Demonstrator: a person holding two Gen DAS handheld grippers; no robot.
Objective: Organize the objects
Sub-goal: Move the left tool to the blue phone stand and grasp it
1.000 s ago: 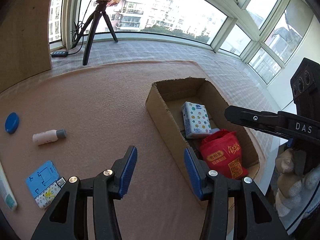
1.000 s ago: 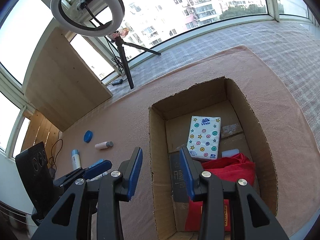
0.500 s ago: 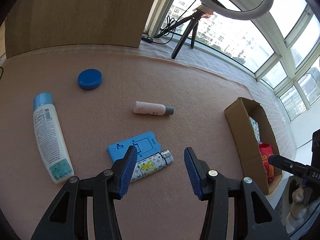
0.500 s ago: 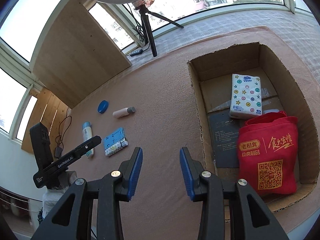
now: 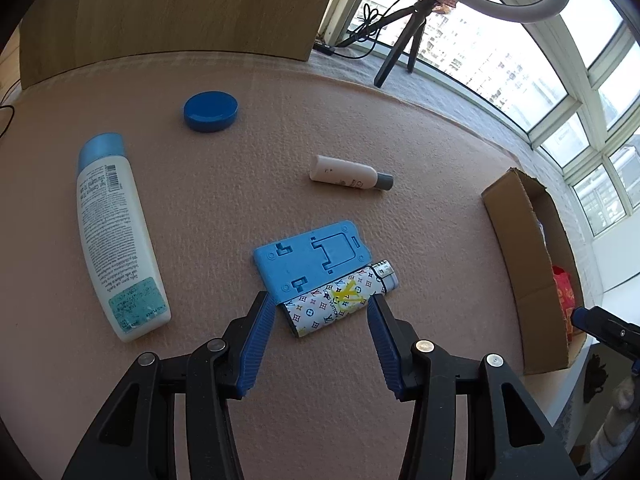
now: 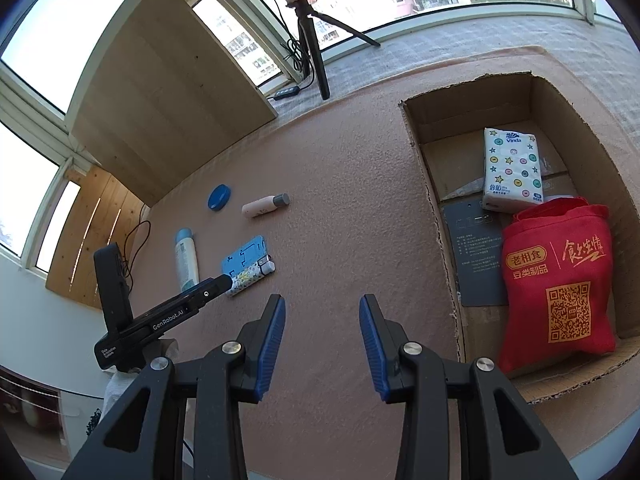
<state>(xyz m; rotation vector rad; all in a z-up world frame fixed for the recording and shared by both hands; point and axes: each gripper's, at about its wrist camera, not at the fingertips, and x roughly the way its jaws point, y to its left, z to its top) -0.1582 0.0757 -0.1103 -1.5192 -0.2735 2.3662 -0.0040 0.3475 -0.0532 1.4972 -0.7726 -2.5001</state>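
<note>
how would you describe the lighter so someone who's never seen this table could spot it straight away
On the pink table cloth, left of the cardboard box, find the flat blue plastic stand. The lighter lies against its near edge, between the left gripper fingertips. It alone has a white wrap of coloured monograms.

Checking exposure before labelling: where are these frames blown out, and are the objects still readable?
Left wrist view: windows overexposed, patterned lighter sharp. Right wrist view: sky panes white, red bag print crisp; fisheye bends the cardboard box walls.
</note>
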